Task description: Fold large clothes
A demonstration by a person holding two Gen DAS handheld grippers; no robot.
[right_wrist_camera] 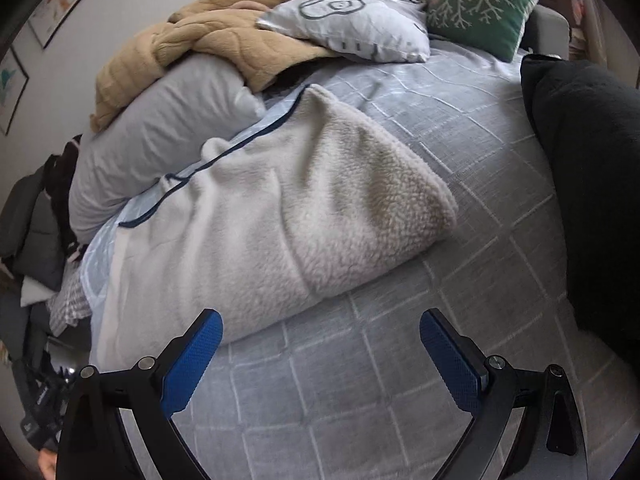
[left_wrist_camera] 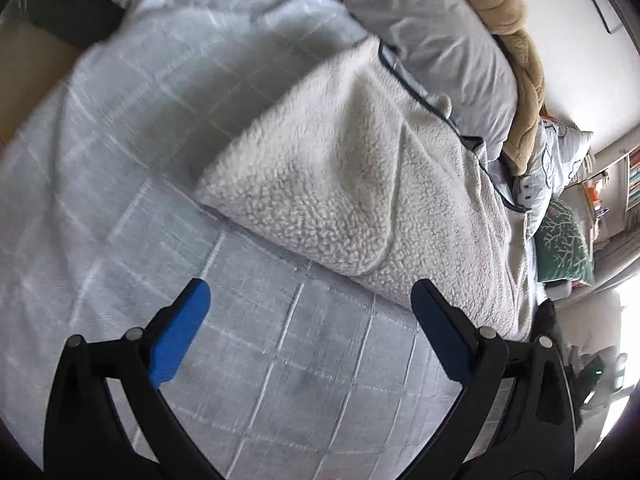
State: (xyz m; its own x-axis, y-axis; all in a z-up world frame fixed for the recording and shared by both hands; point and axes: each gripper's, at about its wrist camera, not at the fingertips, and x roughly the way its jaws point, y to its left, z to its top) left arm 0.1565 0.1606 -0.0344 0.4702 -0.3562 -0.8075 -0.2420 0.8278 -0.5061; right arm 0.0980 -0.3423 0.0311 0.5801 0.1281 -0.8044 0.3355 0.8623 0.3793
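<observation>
**Two spread grippers, one bulky fleece**

Left wrist view: the left hand-held gripper (left_wrist_camera: 308,300) hangs with its blue pads wide apart, holding nothing, just short of the fleece garment (left_wrist_camera: 344,184). That garment lies already doubled on the bed (left_wrist_camera: 120,160), its rounded fold edge nearest the gripper and its navy-trimmed edge on its far side, against a grey pillow (left_wrist_camera: 432,28).

Right wrist view: the right hand-held gripper (right_wrist_camera: 320,332) is likewise spread and empty, near the fleece garment's (right_wrist_camera: 280,208) closest edge. I'd judge it soft, thick, springy and light; pinch the corners through all layers.
</observation>
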